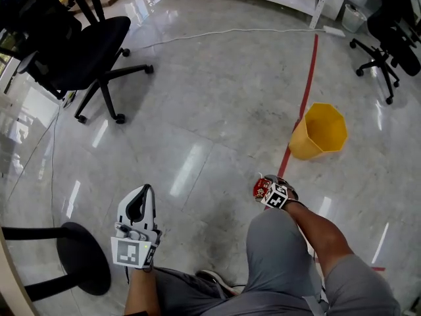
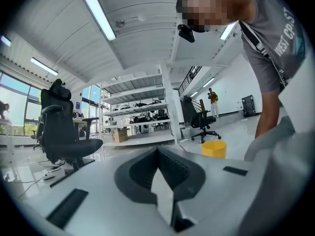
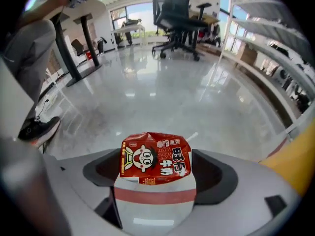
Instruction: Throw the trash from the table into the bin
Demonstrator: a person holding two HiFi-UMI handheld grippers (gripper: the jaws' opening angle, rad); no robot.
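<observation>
The scene is set on a floor (image 1: 197, 97) of pale, glossy stone-look tiles that mirrors the ceiling strip lights (image 2: 101, 14) as long white streaks. A red line (image 1: 305, 91) runs across it from the far edge towards the person. A white cable (image 1: 223, 31) snakes along that far edge, below a white shelving unit (image 2: 138, 112). A black office chair (image 1: 85, 51) stands on the floor's left side and a second chair (image 1: 388, 51) is in the far right corner. A round black base (image 1: 82, 255) sits at the near left.

The yellow bin (image 1: 301, 145) stands on the floor just right of the red line, its mouth open.

The right gripper (image 1: 268, 189) points steeply down, beside the person's bent knee (image 1: 276, 242) and short of the bin on the near side. Its jaws are spread wide. Between them sits a crumpled red milk carton (image 3: 155, 159) with a cartoon face and a straw poking out at its corner. I can't see either pad pressing on it, and I can't tell whether it rests on the floor or hangs just above. A dark shoe (image 3: 39, 127) shows on the floor to one side.

The left gripper (image 2: 160, 178) is held roughly level and low. Its jaws are closed together with nothing between them.
</observation>
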